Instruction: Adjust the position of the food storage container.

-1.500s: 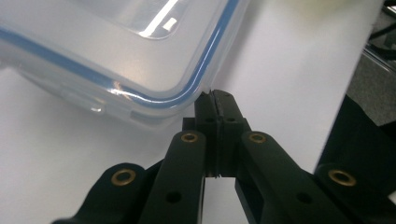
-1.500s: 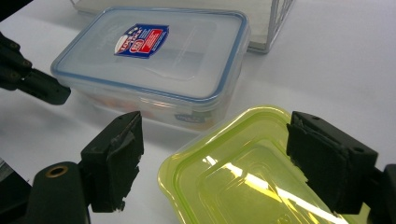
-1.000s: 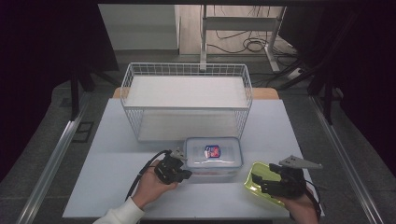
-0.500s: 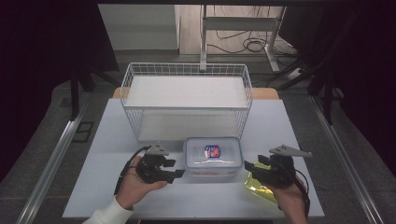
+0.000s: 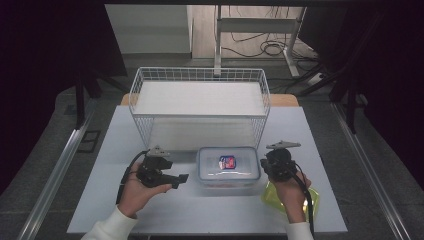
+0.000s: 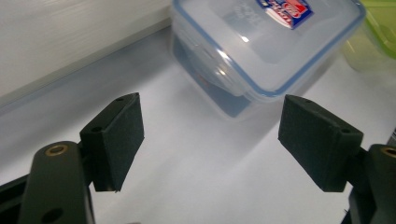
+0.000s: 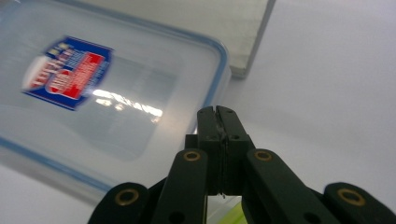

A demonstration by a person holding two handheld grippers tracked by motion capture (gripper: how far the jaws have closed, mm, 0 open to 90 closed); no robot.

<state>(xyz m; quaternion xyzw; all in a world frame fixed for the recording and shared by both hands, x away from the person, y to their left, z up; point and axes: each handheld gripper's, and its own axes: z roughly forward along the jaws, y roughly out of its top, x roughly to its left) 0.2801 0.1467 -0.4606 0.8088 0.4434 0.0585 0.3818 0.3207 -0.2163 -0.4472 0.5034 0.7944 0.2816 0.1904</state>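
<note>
A clear plastic container (image 5: 228, 167) with a blue-rimmed lid and a red and blue sticker (image 7: 65, 72) sits on the table in front of the basket. My left gripper (image 5: 181, 178) lies to its left, a short gap away, pointing at it. Its jaws have just been opening and stand open, with nothing between the pads (image 6: 116, 137); the container (image 6: 271, 42) lies beyond them. My right gripper (image 5: 266, 167) is at the container's right edge. Its jaws have just been closing, and the right gripper (image 7: 218, 116) is shut on nothing, over the lid's corner (image 7: 205, 60).
A white wire basket (image 5: 200, 80) with a pale liner stands behind the container. A yellow-green plastic piece (image 5: 272, 192) lies under my right hand, near the table's front right. The white table (image 5: 125, 135) ends just ahead of my forearms.
The left gripper drew back leftward from the container's left side and opened. The right gripper moved from the yellow-green piece up to the container's right edge and shut.
</note>
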